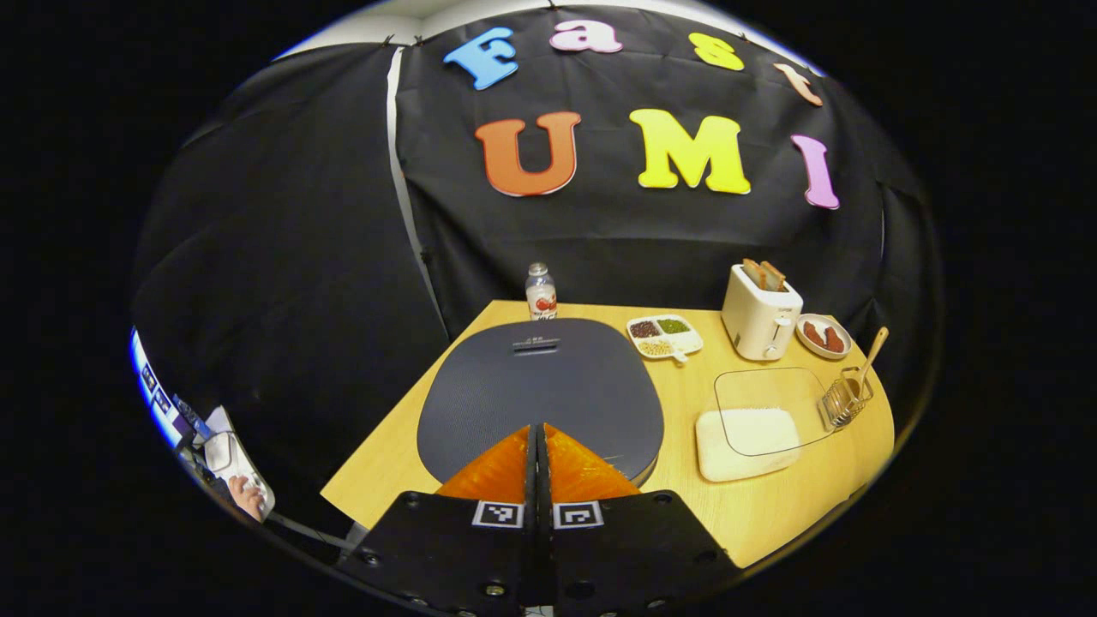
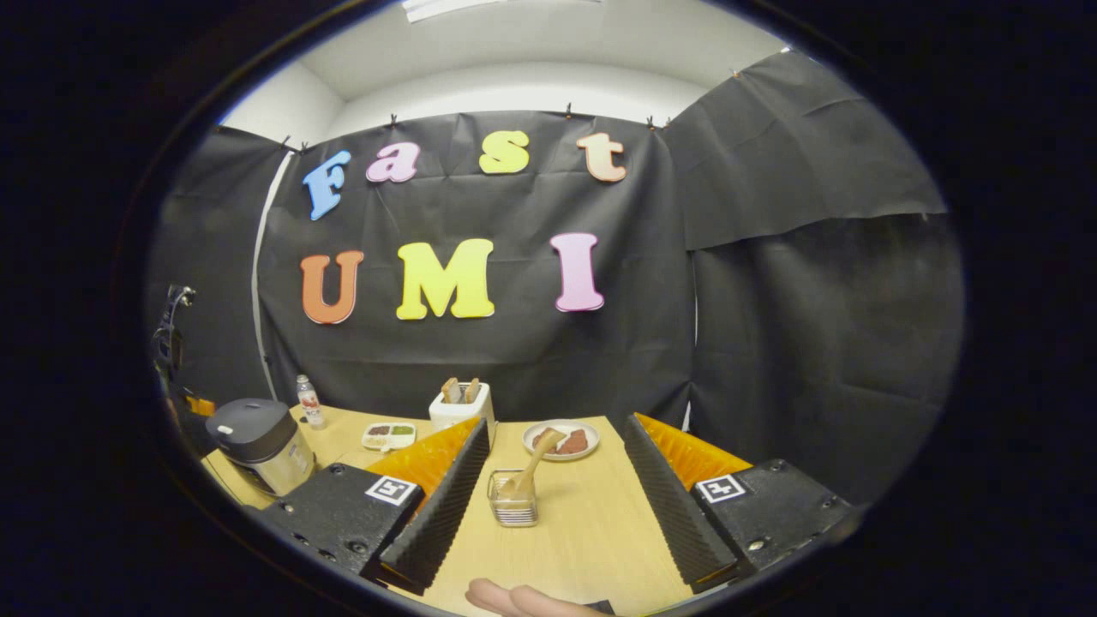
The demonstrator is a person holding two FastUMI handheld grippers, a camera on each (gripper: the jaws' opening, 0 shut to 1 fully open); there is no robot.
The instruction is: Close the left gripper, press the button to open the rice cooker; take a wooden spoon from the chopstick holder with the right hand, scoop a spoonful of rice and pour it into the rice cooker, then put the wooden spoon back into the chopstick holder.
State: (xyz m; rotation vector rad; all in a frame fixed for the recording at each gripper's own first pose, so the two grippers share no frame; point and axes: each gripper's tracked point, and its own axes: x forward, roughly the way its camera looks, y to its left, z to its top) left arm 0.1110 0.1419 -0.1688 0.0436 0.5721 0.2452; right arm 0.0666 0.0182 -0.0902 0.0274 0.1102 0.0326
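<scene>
On bench point(image 1: 754, 506): heavy, rigid rice cooker point(image 1: 540, 394) lid-shut below pressed-together left tongs point(image 1: 537, 463); chopstick holder point(image 2: 512, 497) between spread right tongs point(image 2: 557, 506), holding light, stiff wooden spoon point(image 2: 538, 461), probably best pinched mid-handle.

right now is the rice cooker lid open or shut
Shut. The rice cooker has its dark lid lying flat, seen from above and from the side.
</scene>
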